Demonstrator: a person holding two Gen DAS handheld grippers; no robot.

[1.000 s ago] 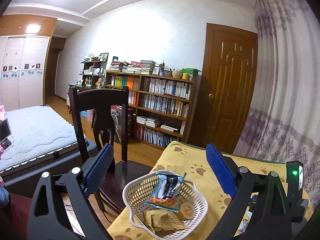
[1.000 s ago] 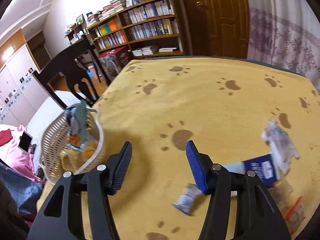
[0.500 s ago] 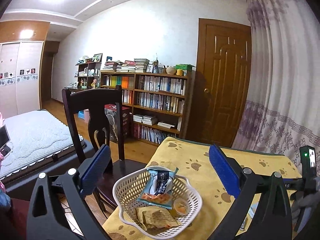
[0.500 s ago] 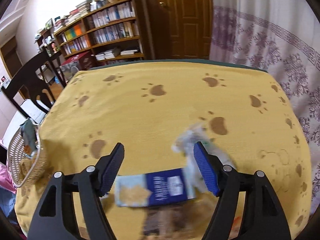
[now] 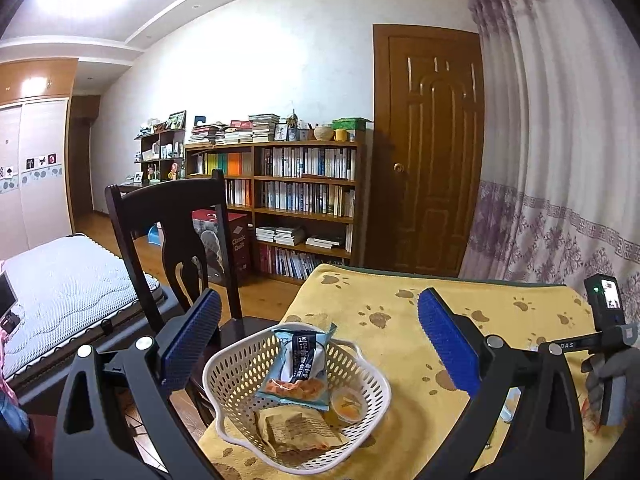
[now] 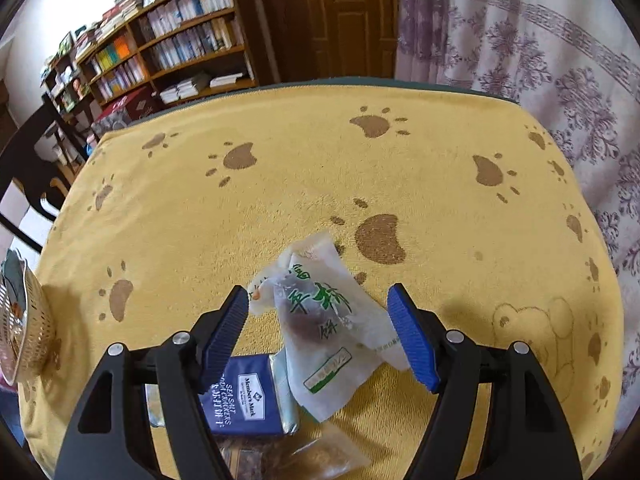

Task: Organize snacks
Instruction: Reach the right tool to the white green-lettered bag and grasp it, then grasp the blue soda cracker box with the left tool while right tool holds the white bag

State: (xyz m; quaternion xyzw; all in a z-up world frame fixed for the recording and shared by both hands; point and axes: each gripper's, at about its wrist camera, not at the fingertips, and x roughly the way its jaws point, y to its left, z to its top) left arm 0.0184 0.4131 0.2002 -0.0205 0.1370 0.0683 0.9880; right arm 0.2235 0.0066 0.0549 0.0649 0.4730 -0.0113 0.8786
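Key relation: the translucent snack packet (image 6: 324, 320) lies directly between the blue pads of the right gripper (image 6: 320, 332), its long axis running from upper left to lower right of the right wrist view — roughly along the fingers, slightly slanted.
Right gripper: jaws spread wide, holding nothing; the left pad sits just beside the packet's upper left corner, the right pad near its right edge.
Packet's place: on the yellow paw-print cloth (image 6: 280, 184), lower centre of the frame, partly overlapping a navy cracker pack (image 6: 244, 400) below it.
Other snacks: a brownish wrapper (image 6: 316, 456) at the bottom edge, partly hidden.
Left gripper (image 5: 320, 344): jaws also wide apart and empty, hovering above the white basket (image 5: 236, 372).
Basket: at the bottom centre of the left wrist view, by the table's edge; in the right wrist view it sits at the far left edge, well apart from the packet.
Nearer hand: the right — a closing of the jaws across the packet's short width looks like the next call.
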